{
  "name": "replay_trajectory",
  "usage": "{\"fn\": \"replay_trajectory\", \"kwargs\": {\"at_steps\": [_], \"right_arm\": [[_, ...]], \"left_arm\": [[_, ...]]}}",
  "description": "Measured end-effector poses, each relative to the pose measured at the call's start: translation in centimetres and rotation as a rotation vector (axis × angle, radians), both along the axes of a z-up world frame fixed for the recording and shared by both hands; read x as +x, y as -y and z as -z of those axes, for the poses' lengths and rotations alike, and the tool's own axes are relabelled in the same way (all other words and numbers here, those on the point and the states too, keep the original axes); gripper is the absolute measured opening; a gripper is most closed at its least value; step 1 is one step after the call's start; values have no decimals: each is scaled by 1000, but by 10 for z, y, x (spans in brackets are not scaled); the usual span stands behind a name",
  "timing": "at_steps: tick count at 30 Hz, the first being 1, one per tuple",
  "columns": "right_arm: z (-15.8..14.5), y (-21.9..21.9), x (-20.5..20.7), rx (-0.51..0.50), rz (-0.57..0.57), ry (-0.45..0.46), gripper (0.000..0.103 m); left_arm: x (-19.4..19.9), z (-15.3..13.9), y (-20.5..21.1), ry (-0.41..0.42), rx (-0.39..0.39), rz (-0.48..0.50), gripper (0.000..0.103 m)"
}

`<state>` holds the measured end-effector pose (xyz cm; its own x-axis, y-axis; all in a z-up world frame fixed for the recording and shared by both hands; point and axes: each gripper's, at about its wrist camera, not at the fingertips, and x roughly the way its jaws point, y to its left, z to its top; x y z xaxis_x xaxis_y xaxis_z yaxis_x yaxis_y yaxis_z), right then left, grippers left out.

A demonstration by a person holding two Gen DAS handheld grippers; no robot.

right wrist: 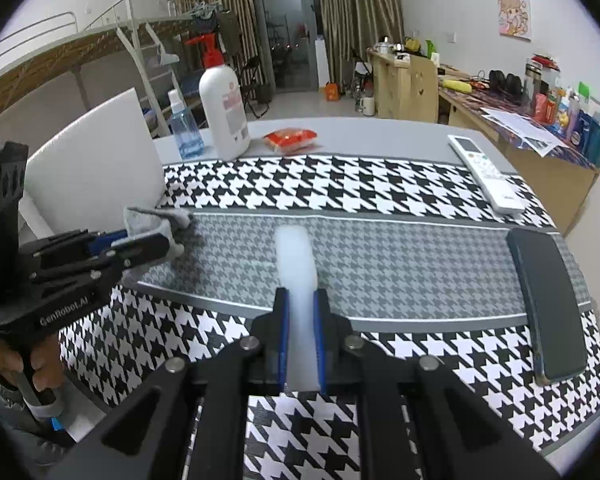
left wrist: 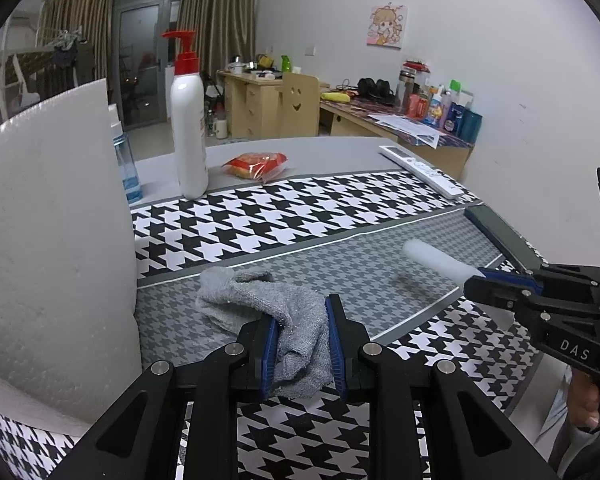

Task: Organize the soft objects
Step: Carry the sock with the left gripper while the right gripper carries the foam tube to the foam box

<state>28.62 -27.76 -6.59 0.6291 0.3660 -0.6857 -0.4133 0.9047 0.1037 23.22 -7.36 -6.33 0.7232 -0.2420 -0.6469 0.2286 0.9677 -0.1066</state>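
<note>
1. The left gripper (left wrist: 300, 344) has its jaws pressed onto a crumpled grey cloth (left wrist: 268, 308); the right gripper (right wrist: 300, 336) has its jaws narrowed on a white foam stick (right wrist: 296, 264), so neither is free.
2. The cloth trails forward from the left jaws onto the grey band of the houndstooth mat (left wrist: 284, 216), toward the table's left edge; the stick juts straight ahead along the right fingers, its long axis in line with them, its far end over the same band.
3. The white foam box (left wrist: 48, 240) stands at the left edge, just beside the cloth; my guess is it is the destination, and the left hand is much nearer.
4. Count: one cloth, one stick, one box, two grippers.
</note>
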Motion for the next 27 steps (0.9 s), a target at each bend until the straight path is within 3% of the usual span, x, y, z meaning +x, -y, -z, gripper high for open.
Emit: {"fn": "replay_trajectory", "kwargs": {"at_steps": [16,27], "right_arm": [[-11,-6,-8,55,42,58,14],[-25,-13,-14,86,109,127,15]], "left_arm": [[-17,-32,8,104,93,47,24],[-21,-56,3,171,115,60,24]]}}
